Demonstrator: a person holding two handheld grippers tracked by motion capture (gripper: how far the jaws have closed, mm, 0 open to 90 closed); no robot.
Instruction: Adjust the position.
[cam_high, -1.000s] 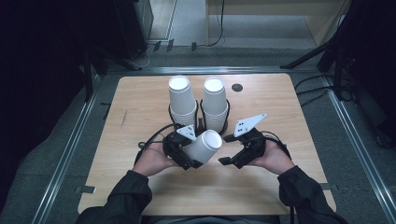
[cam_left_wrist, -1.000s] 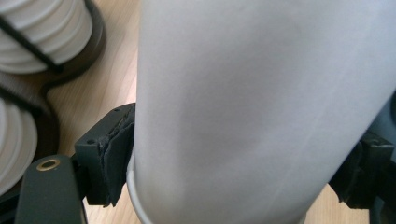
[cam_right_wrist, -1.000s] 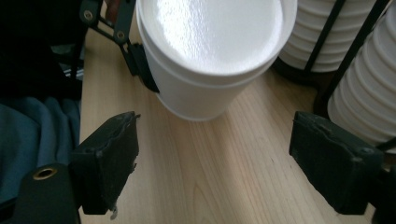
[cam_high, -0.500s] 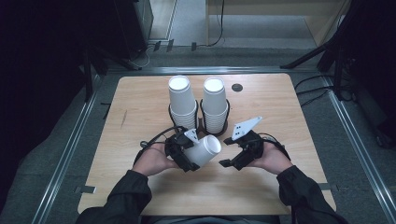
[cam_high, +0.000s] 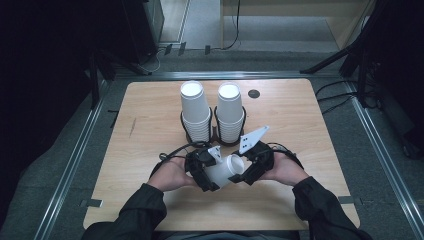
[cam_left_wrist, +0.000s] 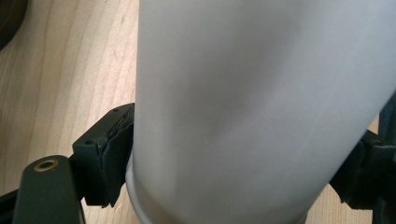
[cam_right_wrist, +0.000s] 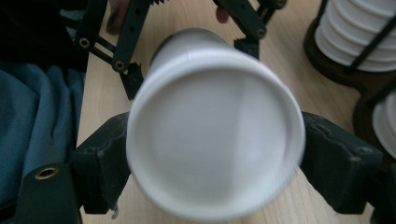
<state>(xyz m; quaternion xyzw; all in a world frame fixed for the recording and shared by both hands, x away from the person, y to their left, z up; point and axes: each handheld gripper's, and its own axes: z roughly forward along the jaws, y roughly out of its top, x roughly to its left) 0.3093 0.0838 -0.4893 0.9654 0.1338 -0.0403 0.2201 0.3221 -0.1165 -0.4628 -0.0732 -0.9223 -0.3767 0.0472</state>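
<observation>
On the left, the left gripper (cam_high: 202, 170) was clamped on the sides of a white paper cup (cam_high: 226, 171). In the left gripper view, both black pads pressed on the cup's wall near one end. The cup lay tipped on its side, just above the near middle of the table (cam_high: 150, 125), so its round end pointed to the right.

That looked like the reason for the tipped hold: the other gripper could reach that end. The right gripper (cam_high: 250, 170) was right at it. In the right gripper view, the cup's round end sat between the two black jaws, and they stood close against its rim on both sides. It was hard to tell if they squeezed it or only touched it, so I cannot say if that gripper was gripping.

Farther back, in the middle of the table, stood two tall stacks of white cups, the left stack (cam_high: 195, 112) and the right stack (cam_high: 230, 112). Each stood in a dark wire holder (cam_high: 216, 135), which probably kept it from falling. The held cup was near them but apart.

My guess is that the cup was being passed from one gripper to the other, or that two stuck cups were being pulled apart.
</observation>
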